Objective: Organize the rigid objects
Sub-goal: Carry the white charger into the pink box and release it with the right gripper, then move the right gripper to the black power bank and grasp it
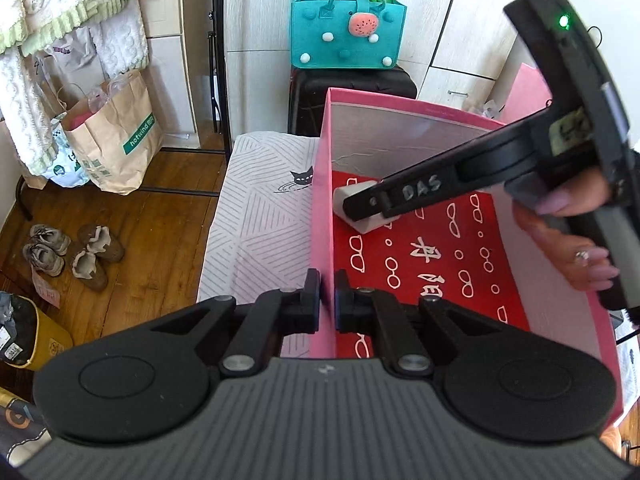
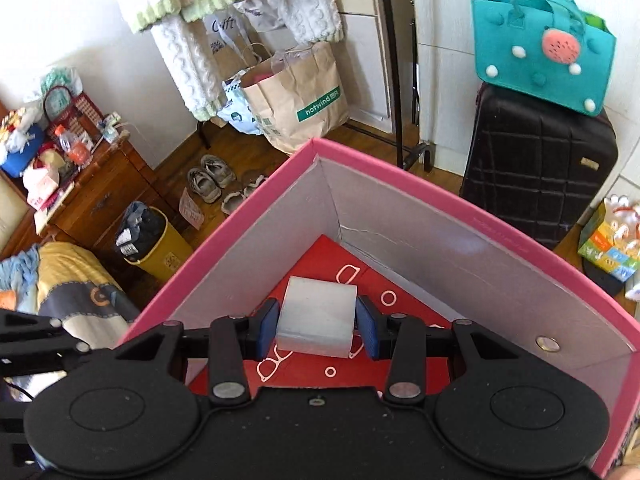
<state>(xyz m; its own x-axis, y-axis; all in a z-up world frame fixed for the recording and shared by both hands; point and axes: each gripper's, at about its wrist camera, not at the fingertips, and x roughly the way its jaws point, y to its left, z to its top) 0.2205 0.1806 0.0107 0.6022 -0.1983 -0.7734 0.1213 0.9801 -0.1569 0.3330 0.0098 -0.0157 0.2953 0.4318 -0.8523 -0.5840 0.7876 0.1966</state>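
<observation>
White block (image 2: 318, 322) sits clamped in right tool (image 2: 318, 330) inside pink box (image 2: 460, 204).

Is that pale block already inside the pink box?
Inside. The pale block, between the right gripper's pads, sits below the pink box's rim, near the red lining.

The pink box (image 2: 420, 188) is open above; its walls hem the corner around the white block (image 2: 318, 320).
</observation>
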